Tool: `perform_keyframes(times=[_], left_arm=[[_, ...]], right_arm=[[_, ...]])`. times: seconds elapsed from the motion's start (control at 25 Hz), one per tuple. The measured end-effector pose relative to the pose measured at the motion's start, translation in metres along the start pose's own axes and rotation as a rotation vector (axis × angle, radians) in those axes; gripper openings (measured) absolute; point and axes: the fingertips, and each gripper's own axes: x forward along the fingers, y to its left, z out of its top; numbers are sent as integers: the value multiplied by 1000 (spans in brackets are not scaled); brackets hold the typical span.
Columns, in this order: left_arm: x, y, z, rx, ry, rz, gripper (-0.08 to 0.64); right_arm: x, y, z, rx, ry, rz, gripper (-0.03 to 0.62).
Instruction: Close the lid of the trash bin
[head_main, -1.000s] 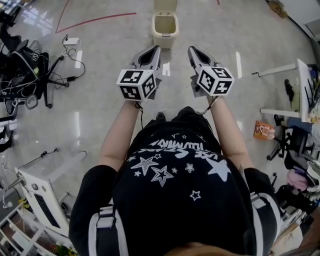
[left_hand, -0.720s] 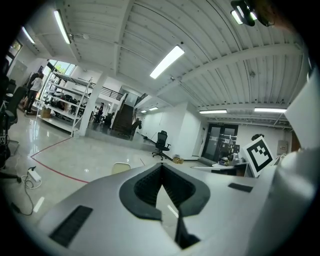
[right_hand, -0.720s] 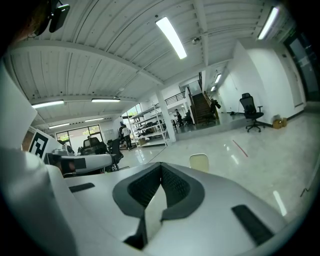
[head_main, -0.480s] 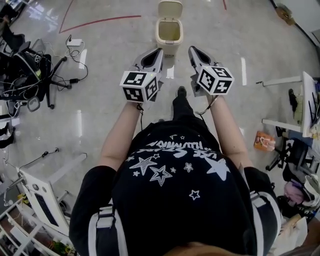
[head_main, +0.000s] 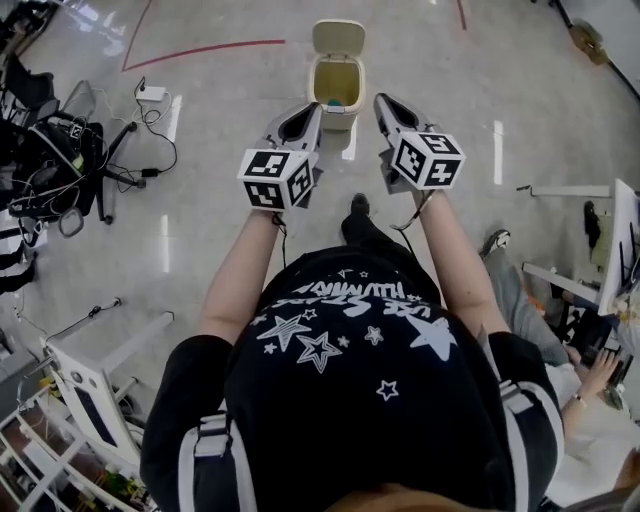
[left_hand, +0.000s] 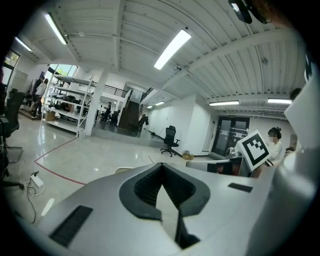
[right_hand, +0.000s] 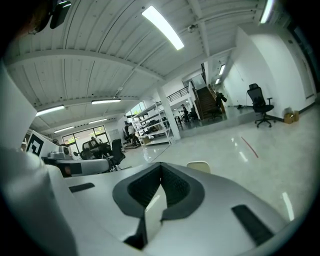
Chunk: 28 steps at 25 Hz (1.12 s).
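A cream trash bin (head_main: 337, 82) stands on the floor straight ahead, its lid (head_main: 338, 37) tipped up and back so the inside shows. My left gripper (head_main: 311, 109) hangs in the air just short of the bin's left front corner, jaws together and empty. My right gripper (head_main: 384, 101) is level with it off the bin's right front corner, also shut and empty. Only the top of the lid (left_hand: 124, 170) peeks over the left gripper (left_hand: 161, 165) in the left gripper view. The lid (right_hand: 198, 165) shows the same way beyond the right gripper (right_hand: 161, 165).
An office chair with tangled cables (head_main: 60, 150) and a power strip (head_main: 150, 93) lie at the left. A red floor line (head_main: 200, 45) runs behind the bin. A white frame (head_main: 90, 390) stands lower left. A seated person (head_main: 560, 340) and white table legs (head_main: 570, 190) are at the right.
The bin has drawn closer and lower in the head view, now sitting between the gripper tips. Both grippers keep the same shut pose. A seated person has come into view at the right.
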Motion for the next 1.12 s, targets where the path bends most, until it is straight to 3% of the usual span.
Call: perform_keyframes(times=[0.32, 0.6, 1.12], left_arm=[[71, 3, 8, 11, 3, 51, 11], [92, -2, 14, 14, 1, 97, 11], [126, 43, 16, -17, 12, 89, 11]], right_arm=[[40, -63, 25, 9, 19, 49, 6], [50, -82, 37, 2, 31, 97, 5], [92, -101, 42, 7, 61, 46, 6]])
